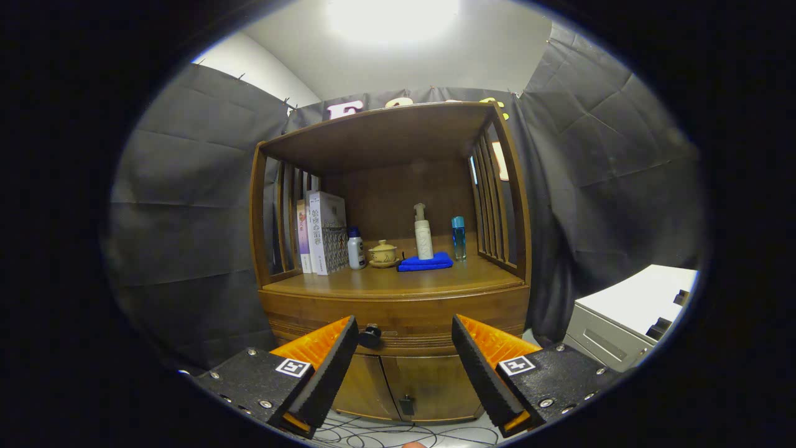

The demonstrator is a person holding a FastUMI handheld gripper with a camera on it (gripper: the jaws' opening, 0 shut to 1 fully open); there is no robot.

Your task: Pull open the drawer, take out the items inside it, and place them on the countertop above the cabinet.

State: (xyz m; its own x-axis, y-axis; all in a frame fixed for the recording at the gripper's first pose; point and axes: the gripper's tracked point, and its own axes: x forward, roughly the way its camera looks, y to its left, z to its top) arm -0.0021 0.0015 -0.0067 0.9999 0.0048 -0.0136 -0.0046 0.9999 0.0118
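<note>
Gripper view: gripper [404, 364] jaws are spread wide and hold nothing; the drawer [398, 316] knob [370, 336] sits near the left one.

Drawer knob [370, 336] between open jaws, books [323, 233] left on countertop [398, 283]

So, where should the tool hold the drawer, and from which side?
Grip the round knob on the shut drawer, coming straight from the front. It sticks out toward the open tool, near one finger, so the fingers can close around it.
</note>
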